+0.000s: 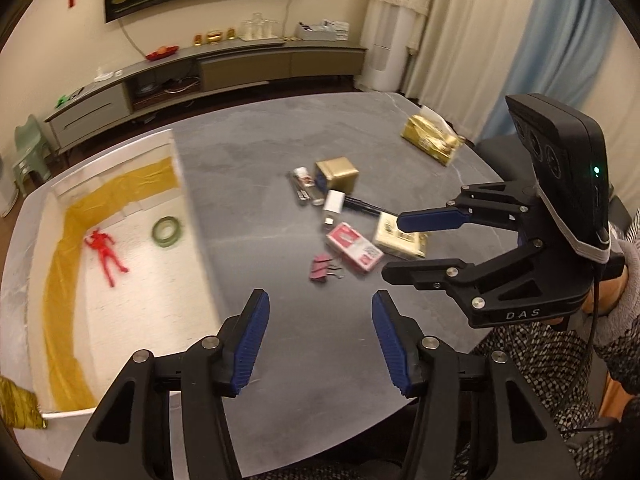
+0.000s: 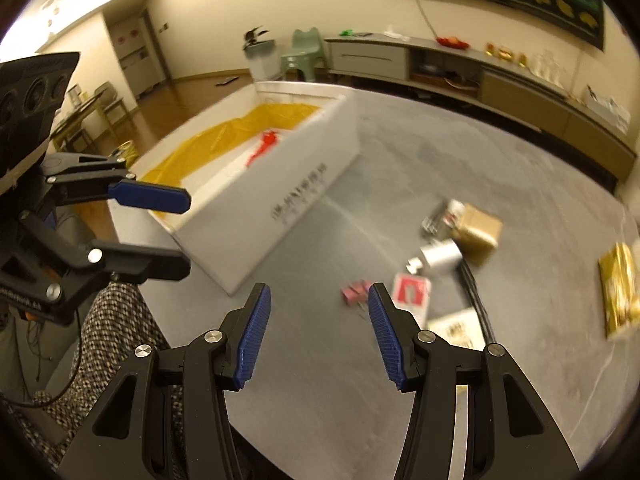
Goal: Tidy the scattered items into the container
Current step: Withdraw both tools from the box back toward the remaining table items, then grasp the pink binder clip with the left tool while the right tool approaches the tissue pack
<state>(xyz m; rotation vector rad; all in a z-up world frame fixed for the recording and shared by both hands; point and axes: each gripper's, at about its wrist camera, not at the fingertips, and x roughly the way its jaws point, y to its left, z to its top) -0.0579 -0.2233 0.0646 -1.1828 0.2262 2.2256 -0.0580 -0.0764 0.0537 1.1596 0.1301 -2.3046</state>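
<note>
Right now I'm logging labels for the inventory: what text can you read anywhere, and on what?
"DAS": on the right gripper body.
White box side: dark printed characters, too blurred to read.
Red card pack: printing too small to read.
Cream packet: printing too small to read.

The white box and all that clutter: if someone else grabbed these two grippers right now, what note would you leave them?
Left gripper: open, nothing in it, above bare table near the box.
Right gripper: open, nothing in it, near the clutter.
Done: the red figure and green tape roll lie inside the white box.
Left on the grey table: pink binder clips, red card pack, cream packet, white adapter, gold tin, small tube, black pen, gold foil pack farther off.
</note>
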